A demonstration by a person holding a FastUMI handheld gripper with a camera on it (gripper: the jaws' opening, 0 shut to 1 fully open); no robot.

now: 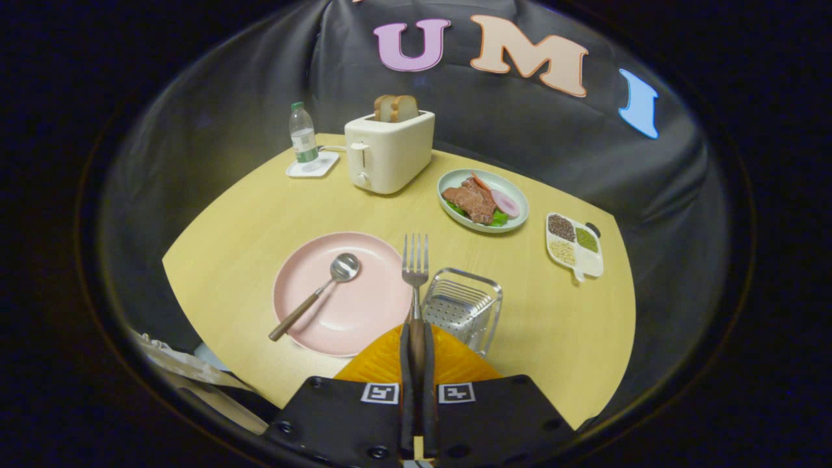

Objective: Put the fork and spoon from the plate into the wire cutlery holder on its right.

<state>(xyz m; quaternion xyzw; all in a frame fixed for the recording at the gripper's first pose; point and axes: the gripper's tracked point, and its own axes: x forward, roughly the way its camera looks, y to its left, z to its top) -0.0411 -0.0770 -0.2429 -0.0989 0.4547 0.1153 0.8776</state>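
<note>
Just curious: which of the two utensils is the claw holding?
The fork. The claw grips its handle, tines pointing ahead, above the wire holder. The spoon lies untouched on the pink plate.

The fork (415, 270) handle's lower part is hidden between the closed fingers (404, 364).

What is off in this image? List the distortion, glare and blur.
Gripper view: fisheye bends the round wooden table's edge into an arc; soft glare on the pink plate and the spoon's bowl; the claw, shut on the fork, looks soft up close; the wire cutlery holder and toaster are sharp; the far wall is dim.
</note>
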